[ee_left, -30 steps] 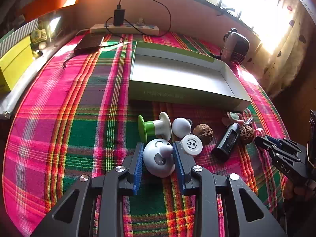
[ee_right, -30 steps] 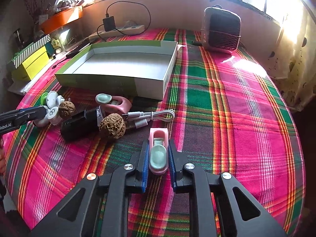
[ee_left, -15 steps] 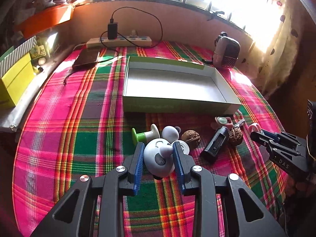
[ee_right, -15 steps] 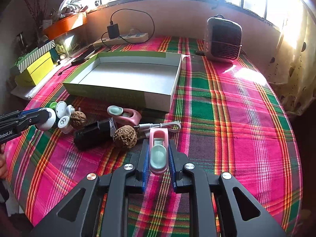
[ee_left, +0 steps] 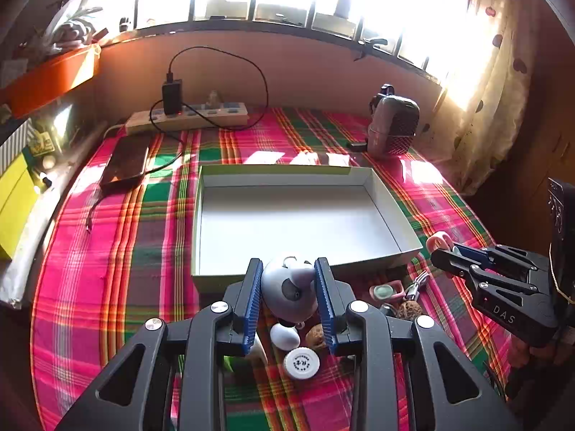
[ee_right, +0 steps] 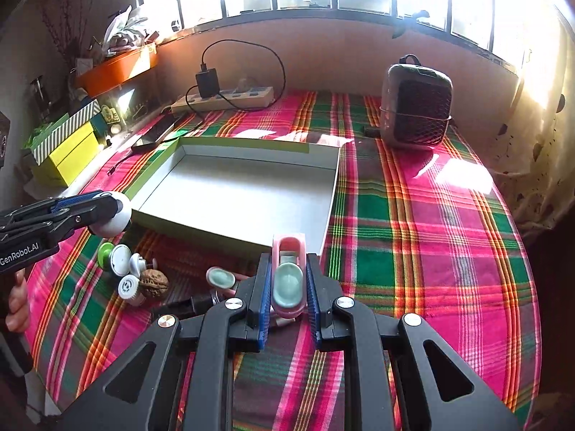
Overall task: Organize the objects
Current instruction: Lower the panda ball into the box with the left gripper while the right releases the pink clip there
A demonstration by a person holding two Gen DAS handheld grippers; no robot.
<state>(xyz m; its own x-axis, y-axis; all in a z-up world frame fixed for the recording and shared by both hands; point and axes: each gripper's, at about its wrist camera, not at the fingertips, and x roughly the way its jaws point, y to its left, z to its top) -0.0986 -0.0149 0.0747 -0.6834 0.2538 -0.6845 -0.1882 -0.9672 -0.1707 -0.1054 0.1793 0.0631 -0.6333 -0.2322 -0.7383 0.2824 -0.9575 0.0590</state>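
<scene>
1. You are gripping a white knob toy (ee_left: 293,289) in your left gripper (ee_left: 290,300), a pink clip (ee_right: 288,280) in your right gripper (ee_right: 287,300).
2. Walnuts (ee_right: 153,283), caps and a cable are lying lower left, before the box (ee_right: 330,194), whose inside is sitting bare at frame centre.

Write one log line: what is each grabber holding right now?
left gripper: white round toy | right gripper: pink clip | box: empty

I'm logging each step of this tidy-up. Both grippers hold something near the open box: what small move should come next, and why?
Probably carry both items forward over the empty box before letting go. The left gripper is shut on the white round toy, the right gripper on the pink clip, and both hang near the box's front wall, not yet above its floor.
</scene>
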